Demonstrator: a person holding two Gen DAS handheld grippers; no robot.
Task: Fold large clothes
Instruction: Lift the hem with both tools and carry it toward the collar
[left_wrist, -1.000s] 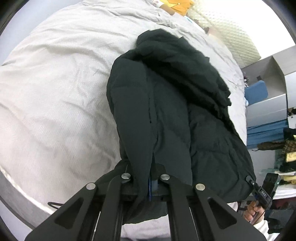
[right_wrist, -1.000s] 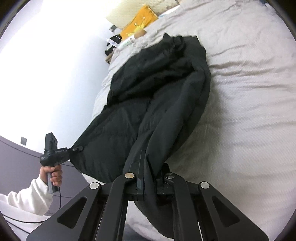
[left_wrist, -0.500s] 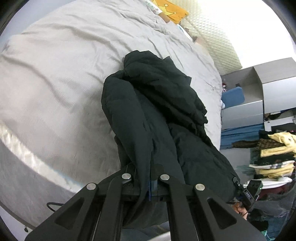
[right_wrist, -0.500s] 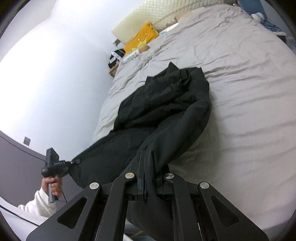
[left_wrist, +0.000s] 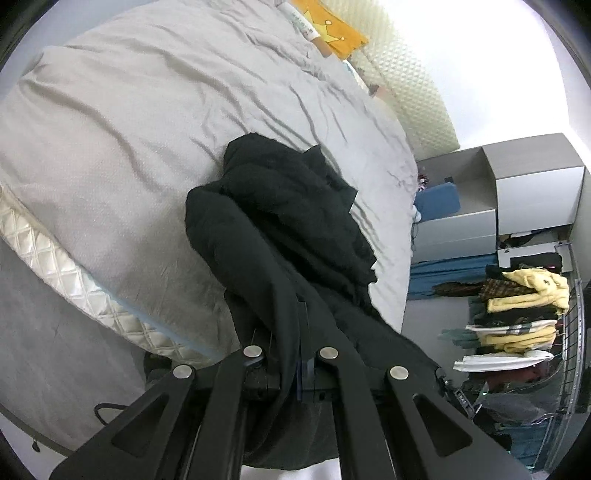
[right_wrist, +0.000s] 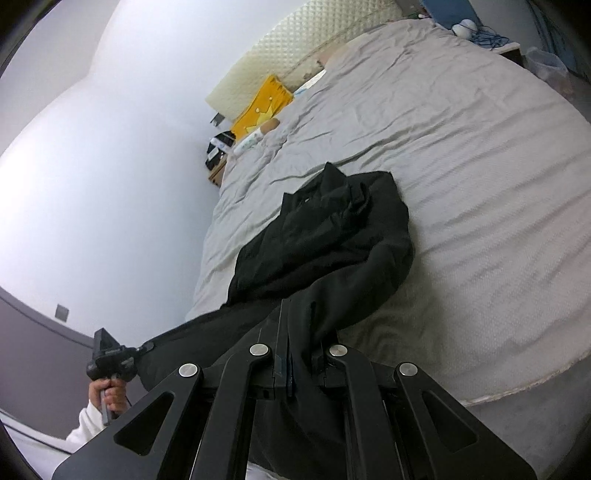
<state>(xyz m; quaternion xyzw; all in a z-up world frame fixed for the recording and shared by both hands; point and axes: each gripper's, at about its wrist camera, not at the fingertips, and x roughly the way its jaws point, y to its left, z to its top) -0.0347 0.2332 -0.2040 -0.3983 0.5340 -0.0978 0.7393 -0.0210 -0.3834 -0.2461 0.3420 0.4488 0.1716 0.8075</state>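
- in the left wrist view, the grey floor (left_wrist: 55, 354) shows at the far left, beside the quilted white edge of the mattress (left_wrist: 74, 273).
- the bed (left_wrist: 147, 122), under a wrinkled light grey sheet, fills the upper left.
- the black jacket (left_wrist: 295, 221) lies bunched near the foot edge of the bed, its lower part hanging off toward the camera.
- the left gripper (left_wrist: 301, 325) is pressed together, pinching a fold of the jacket's hem.
- a yellow cushion (left_wrist: 332, 29) sits at the head of the bed; at the far right stands a grey cabinet (left_wrist: 532, 192) above a stack of folded clothes (left_wrist: 517, 314).
- in the right wrist view, the hand (right_wrist: 110, 397) at the lower left holds the other gripper, clipped onto the jacket's far corner.
- the right gripper (right_wrist: 286, 332) is closed tight on the jacket (right_wrist: 332, 240), which stretches between the two grippers.
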